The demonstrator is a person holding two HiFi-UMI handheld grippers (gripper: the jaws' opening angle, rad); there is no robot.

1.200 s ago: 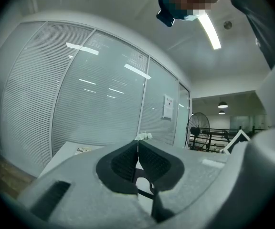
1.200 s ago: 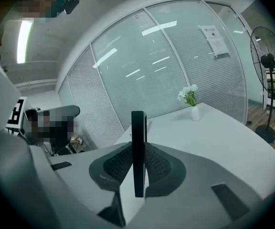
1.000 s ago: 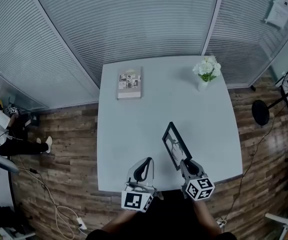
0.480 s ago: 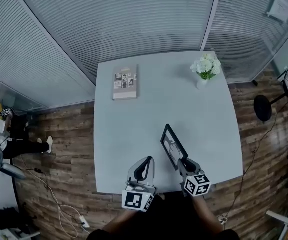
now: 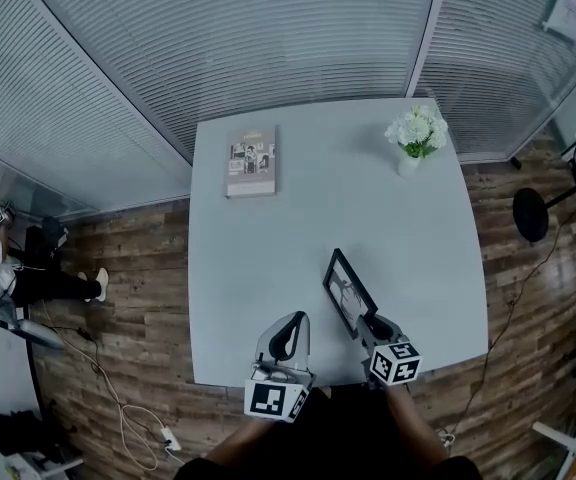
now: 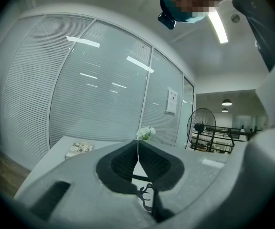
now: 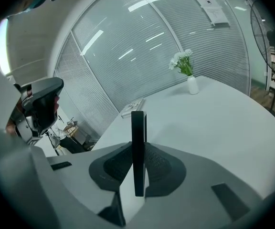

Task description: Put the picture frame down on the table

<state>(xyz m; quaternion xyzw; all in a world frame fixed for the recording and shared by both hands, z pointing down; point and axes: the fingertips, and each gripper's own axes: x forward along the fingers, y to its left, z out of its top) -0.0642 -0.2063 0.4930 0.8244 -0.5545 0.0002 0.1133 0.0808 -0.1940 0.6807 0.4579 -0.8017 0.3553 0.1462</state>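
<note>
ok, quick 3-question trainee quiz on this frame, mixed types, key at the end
1. True or false: the left gripper is holding the picture frame.
2. Which grips the frame by its edge? A) left gripper B) right gripper C) neither
3. Fill in: white flowers stand at the far right corner of the table; near the far left corner lies a ____.
Key: 1 false, its jaws are shut on nothing; 2 B; 3 book.

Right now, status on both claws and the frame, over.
Left claw shut, empty. Right claw shut on black rectangular picture frame, held edge-up over pale grey table, contact unclear. Pale flat book and white flower vase at far end, well clear.
</note>
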